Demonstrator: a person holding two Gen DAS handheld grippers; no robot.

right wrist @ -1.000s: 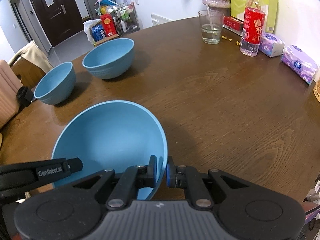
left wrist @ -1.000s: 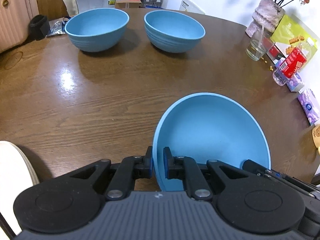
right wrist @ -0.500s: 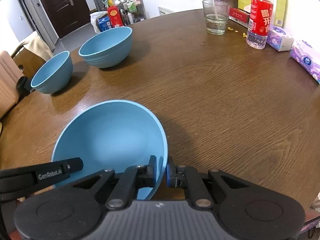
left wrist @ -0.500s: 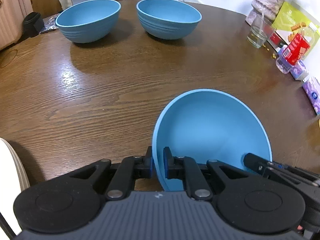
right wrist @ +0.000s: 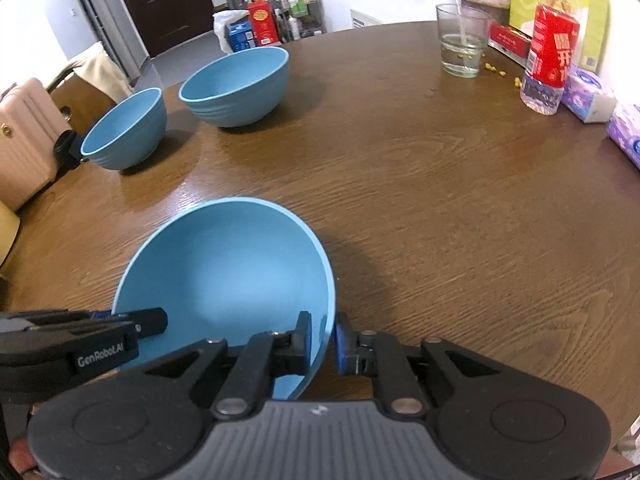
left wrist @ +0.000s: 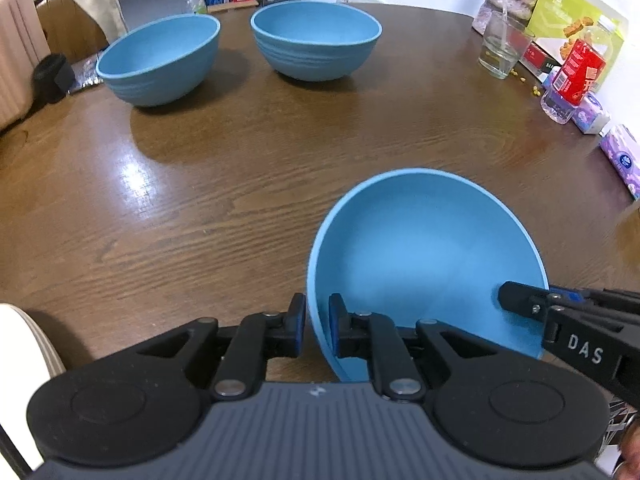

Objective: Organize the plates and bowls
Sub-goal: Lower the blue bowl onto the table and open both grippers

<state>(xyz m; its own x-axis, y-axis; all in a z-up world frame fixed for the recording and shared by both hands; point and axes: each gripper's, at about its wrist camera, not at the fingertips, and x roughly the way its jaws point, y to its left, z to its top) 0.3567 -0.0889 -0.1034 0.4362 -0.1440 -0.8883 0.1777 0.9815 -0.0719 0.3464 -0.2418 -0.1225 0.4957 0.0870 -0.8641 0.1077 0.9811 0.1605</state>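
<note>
While both grippers sit at the near edge of the counter [left wrist: 248, 184], the closest blue bowl [left wrist: 424, 256] is caught between them, one gripper on each side of its rim. The left gripper [left wrist: 318, 330] has one pad outside the bowl wall and one inside; its jaws are easing open, and a thin gap shows on the outer side, so it's not really squeezing anymore. Same deal on the right gripper [right wrist: 323, 340]: rim between the pads, jaws opening, with a sliver of daylight next to the outer blue pad. The bowl looks tipped toward the cameras a bit, but I can't tell if its base is fully down on the wood.

Further back are two more blue bowls, the left one [left wrist: 160, 62] and the right one [left wrist: 316, 40], side by side, near each other but not touching. Off on the right edge there's a drinking glass [right wrist: 462, 46], a red-labelled bottle [right wrist: 550, 56] and some purple tissue packs [right wrist: 588, 96]. A pink suitcase [right wrist: 24, 136] stands past the counter on the left.
</note>
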